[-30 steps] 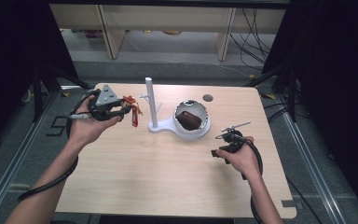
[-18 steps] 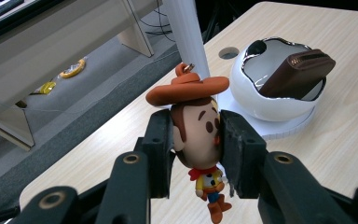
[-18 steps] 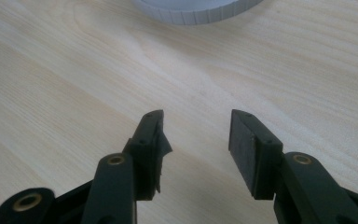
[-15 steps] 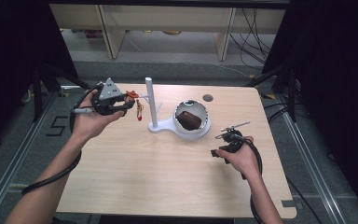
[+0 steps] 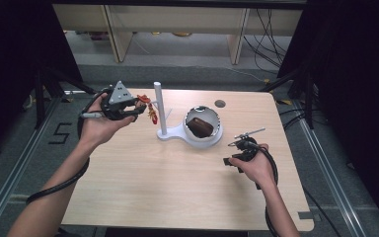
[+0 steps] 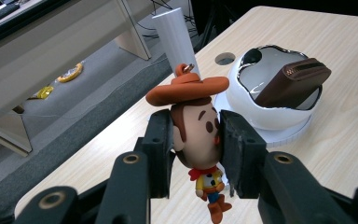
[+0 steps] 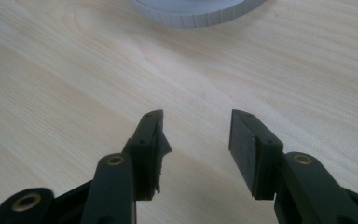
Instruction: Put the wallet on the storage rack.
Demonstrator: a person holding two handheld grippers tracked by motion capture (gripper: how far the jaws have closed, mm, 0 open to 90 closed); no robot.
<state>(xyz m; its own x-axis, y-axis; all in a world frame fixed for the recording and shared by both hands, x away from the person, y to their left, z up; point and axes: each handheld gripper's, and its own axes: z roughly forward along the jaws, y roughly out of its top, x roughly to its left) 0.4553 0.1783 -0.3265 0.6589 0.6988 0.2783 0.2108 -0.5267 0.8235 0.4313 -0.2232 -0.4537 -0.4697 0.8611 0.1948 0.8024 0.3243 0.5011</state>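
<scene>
since a second ago my left gripper (image 5: 140,109) has carried the cowboy keychain (image 6: 196,140) a little toward 3 o'clock, closer to the white post (image 5: 160,109); the right gripper (image 7: 195,140) has stayed put on the table (image 5: 153,182).

the left jaws are clamped on the figure's head, one pad on each side, so the keychain hangs in the air just at 9 o'clock of the post, clear of the table. the right jaws stand apart with nothing between them, resting low at about 5 o'clock of the white bowl (image 5: 216,132), which holds a brown pouch (image 5: 200,127).

i judge this to be the carry step, with hanging the charm on the post to follow. that would call for lifting the small metal loop (image 6: 188,68) above the post's top and lowering it over; the loop looks narrow beside the post, so i doubt it will fit.

the keychain's long axis runs near vertical: hat and loop up, boots down, face turned toward 3 o'clock in the left gripper view.
</scene>
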